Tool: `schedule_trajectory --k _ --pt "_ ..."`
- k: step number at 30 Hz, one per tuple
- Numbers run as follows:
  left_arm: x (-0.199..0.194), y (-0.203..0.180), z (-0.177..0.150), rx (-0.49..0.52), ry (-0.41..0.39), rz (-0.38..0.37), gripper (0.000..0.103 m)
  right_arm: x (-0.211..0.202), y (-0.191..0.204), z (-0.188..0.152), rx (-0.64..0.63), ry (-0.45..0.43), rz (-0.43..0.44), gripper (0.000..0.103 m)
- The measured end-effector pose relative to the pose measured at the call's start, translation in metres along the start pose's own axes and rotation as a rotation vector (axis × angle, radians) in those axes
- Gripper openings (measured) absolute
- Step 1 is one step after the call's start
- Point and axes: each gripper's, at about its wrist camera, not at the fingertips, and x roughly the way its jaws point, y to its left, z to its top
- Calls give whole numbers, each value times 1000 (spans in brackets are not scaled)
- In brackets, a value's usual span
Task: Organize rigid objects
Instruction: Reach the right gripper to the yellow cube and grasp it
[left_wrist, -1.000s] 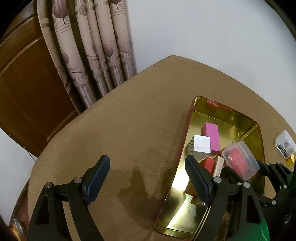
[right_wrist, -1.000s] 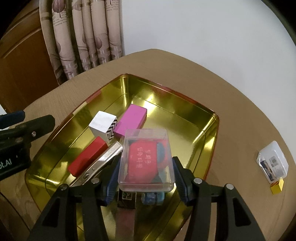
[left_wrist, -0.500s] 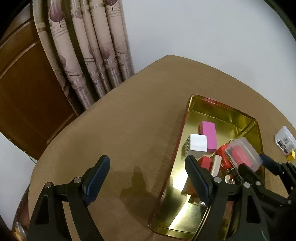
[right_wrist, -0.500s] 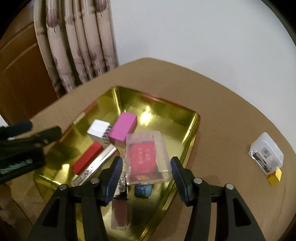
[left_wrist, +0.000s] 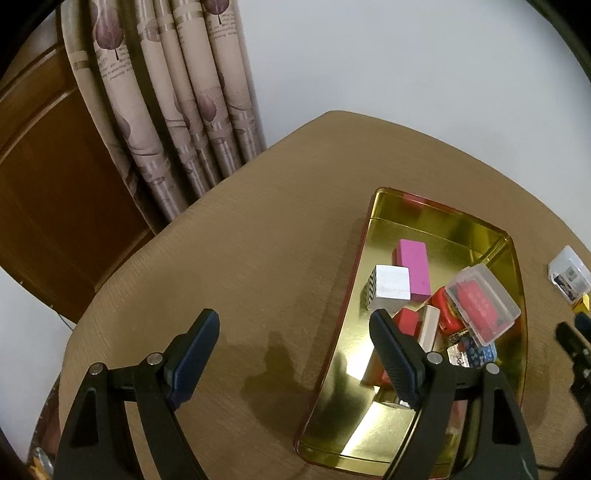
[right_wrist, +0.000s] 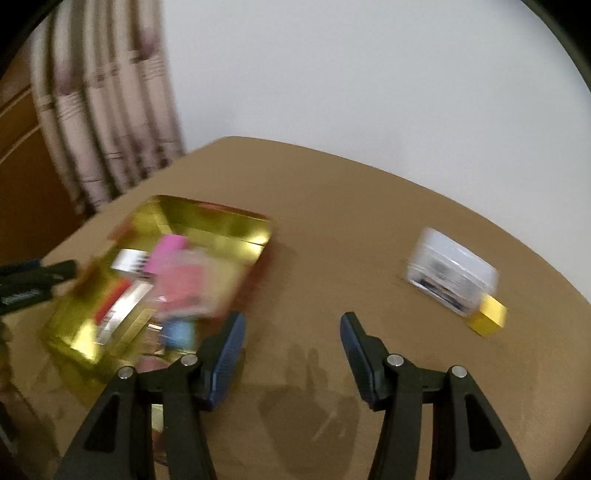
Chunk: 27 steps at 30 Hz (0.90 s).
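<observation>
**Both tongs empty, last box waiting**

The right gripper (right_wrist: 291, 336) stands spread over bare table (right_wrist: 332, 206), pinching nothing; the left gripper (left_wrist: 295, 343) likewise gapes wide. The clear plastic case (right_wrist: 452, 273), touching a yellow block (right_wrist: 487, 315), sits well apart from the gold tray (left_wrist: 439, 225). Probably light, stiff and slick, so grip its long flat sides. Curtains (left_wrist: 166, 110) hang beyond.

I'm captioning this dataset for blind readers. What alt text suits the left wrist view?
A gold tray on a round brown table holds a pink block, a white cube and a clear case. The left gripper hangs open, empty, in front.
</observation>
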Motion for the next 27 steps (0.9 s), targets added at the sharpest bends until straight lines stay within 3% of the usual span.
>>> schedule_trajectory --k 5,10,27 --pt "0 -4 -2 14 3 -4 81 3 -72 -17 142 28 -121 55" --pt "-1 -6 -3 28 5 -6 81 6 -120 -27 225 18 -201 55" --pt "-2 -10 -5 44 11 -14 81 54 -169 -14 314 53 -287 55"
